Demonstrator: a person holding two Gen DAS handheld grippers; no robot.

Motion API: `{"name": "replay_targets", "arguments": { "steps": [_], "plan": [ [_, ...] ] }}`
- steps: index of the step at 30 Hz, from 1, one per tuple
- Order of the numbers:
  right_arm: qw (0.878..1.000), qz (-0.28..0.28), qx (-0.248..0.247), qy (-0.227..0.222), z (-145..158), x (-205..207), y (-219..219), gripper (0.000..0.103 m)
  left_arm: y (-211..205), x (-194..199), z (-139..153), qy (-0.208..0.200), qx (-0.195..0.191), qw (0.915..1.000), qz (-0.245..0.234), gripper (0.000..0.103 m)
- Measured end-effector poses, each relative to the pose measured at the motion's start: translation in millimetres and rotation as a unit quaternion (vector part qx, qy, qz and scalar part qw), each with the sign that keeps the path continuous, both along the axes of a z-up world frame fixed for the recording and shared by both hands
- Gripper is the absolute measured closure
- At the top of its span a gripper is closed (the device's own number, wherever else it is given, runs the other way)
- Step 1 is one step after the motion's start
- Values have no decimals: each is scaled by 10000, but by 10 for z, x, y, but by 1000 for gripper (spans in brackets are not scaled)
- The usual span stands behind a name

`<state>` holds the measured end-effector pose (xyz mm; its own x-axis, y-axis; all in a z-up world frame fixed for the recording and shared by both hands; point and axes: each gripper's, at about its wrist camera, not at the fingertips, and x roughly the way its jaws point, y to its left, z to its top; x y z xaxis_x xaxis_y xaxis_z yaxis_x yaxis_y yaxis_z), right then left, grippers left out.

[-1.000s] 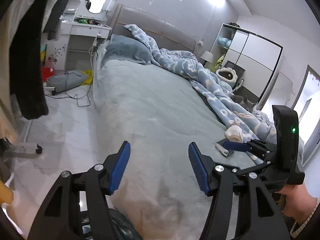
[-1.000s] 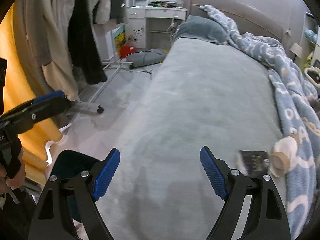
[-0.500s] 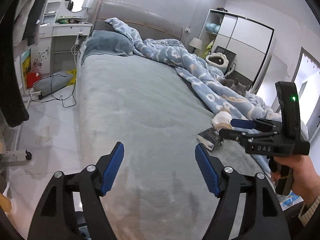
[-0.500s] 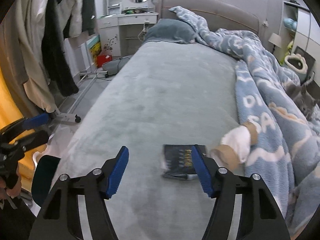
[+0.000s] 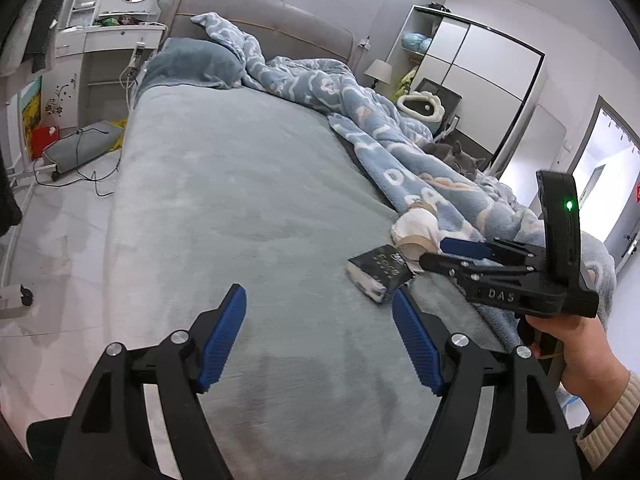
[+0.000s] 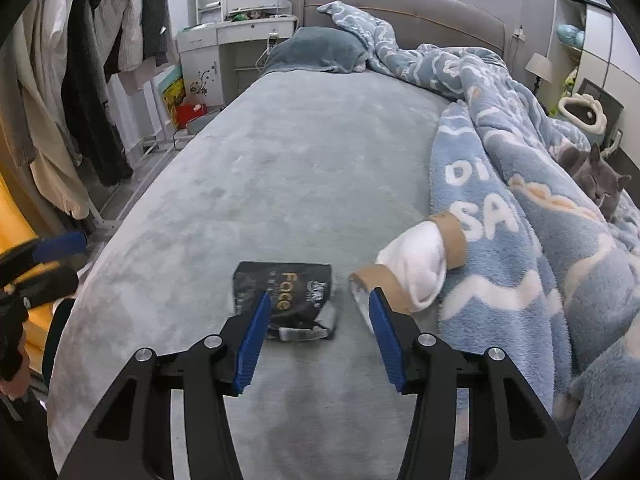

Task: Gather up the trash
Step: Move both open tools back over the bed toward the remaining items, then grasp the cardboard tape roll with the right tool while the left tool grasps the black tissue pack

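A black packet (image 6: pixel 292 294) printed "Face" lies flat on the grey bed (image 6: pixel 304 168); it also shows in the left wrist view (image 5: pixel 380 270). Beside it lie two cardboard tubes (image 6: pixel 380 284) with white tissue (image 6: pixel 420 264) against the blue blanket. My right gripper (image 6: pixel 316 324) is open, low over the bed, its jaws just short of the packet's near end; it shows from the side in the left wrist view (image 5: pixel 448 254). My left gripper (image 5: pixel 320 336) is open and empty over the bed's near part, left of the packet.
A rumpled blue blanket (image 6: pixel 520 208) covers the bed's right side, with a grey cat (image 6: pixel 592 180) on it. Clothes hang on a rack (image 6: pixel 80 80) at the left. A white dresser (image 6: pixel 240 36) stands by the headboard. A dark bag rim (image 5: pixel 44 440) shows at bottom left.
My right gripper has swung right and come down toward the black packet, which now sits between its jaw tips. My left gripper has turned right, bringing the packet and right gripper into view.
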<state>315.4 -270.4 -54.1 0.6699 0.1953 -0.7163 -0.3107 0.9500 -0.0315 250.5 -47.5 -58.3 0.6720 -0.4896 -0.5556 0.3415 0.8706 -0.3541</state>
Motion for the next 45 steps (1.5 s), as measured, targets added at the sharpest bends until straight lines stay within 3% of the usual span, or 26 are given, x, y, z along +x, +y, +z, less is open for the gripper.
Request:
{"name": "replay_targets", "arguments": {
  "steps": [19, 25, 30, 41, 45],
  "plan": [
    [9982, -143, 508, 292, -244, 264, -467, 55, -725, 95, -222, 129, 476, 9979, -423, 17],
    [9989, -186, 337, 252, -317, 311, -507, 66, -870, 160, -265, 203, 528, 9976, -407, 15],
    [9991, -247, 299, 151, -327, 316, -558, 82, -966, 184, -291, 188, 663, 9968, -394, 12],
    [9986, -30, 524, 7, -195, 232, -588, 96, -1175, 247, -328, 136, 863, 9955, -377, 11],
    [9958, -27, 919, -10, -121, 207, -665, 97, -1258, 281, -348, 161, 965, 9945, -375, 11]
  ]
}}
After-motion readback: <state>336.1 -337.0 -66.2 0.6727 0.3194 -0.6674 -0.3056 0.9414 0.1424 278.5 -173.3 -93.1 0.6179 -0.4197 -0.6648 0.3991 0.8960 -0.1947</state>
